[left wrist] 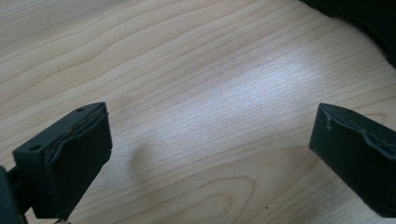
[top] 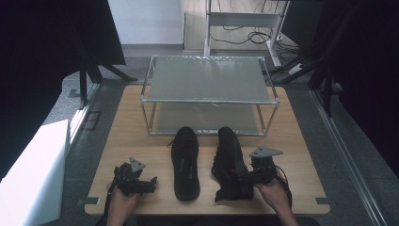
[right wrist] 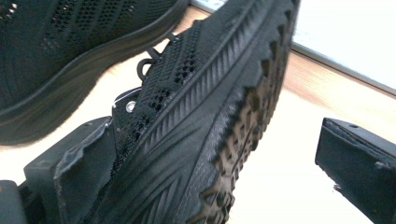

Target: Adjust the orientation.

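Right-hand shoe [top: 229, 162]: black knit upper, lugged black sole; lies on the wooden table [top: 301, 160] at about 5 o'clock of the tabletop, toe toward 12 o'clock, tipped onto its side so that the sole faces partly outward. In the right gripper view the tread [right wrist: 233, 135] and the mesh side [right wrist: 173, 70] of this shoe run up between the two black jaws; the left-hand jaw lies against the upper, the right-hand jaw stands well apart from the sole, so the right gripper [right wrist: 212, 163] is wide open around the heel end and not clamped on it. Right gripper in the high view [top: 254, 176]: held in the person's right hand [top: 273, 190] at the shoe's heel, grey three-cornered plate on top. Second shoe [top: 185, 162]: same black make, upright on its sole, just beside the first at its 9 o'clock, toe toward 12 o'clock. Left gripper [top: 141, 184]: held in the left hand [top: 123, 202] at about 7 o'clock of the table, apart from both shoes; in the left gripper view [left wrist: 210, 163] its jaws stand wide open over bare wood, holding nothing. Two-tier metal rack [top: 209, 100]: at 12 o'clock, just behind the shoe toes, both shelves bare.
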Tool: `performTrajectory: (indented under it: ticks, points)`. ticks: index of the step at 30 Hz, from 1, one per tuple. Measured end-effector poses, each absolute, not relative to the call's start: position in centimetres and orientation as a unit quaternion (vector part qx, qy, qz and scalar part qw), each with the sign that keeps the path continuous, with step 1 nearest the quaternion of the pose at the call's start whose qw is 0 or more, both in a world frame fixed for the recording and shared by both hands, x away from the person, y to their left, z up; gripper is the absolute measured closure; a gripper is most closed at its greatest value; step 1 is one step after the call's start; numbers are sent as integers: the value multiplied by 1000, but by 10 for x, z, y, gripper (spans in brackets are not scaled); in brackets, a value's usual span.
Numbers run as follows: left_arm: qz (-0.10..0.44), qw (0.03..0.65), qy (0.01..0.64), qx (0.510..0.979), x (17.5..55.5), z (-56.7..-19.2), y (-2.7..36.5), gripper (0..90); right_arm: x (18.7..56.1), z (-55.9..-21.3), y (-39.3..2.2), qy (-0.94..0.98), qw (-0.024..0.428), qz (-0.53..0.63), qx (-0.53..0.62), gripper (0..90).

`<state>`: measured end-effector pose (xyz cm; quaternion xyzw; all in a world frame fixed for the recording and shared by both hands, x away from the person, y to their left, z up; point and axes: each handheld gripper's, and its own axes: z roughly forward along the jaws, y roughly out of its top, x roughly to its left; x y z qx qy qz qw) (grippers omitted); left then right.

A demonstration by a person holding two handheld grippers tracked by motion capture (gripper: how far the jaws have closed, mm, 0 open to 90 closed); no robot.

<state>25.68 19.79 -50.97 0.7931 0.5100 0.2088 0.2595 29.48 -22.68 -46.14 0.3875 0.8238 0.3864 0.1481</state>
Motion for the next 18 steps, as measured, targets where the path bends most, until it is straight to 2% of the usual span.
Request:
performTrajectory:
  ticks: [18]
  points:
    - [207,257,509,795,257,-511,197,0,292,-459,-261,807,168,383,417,0]
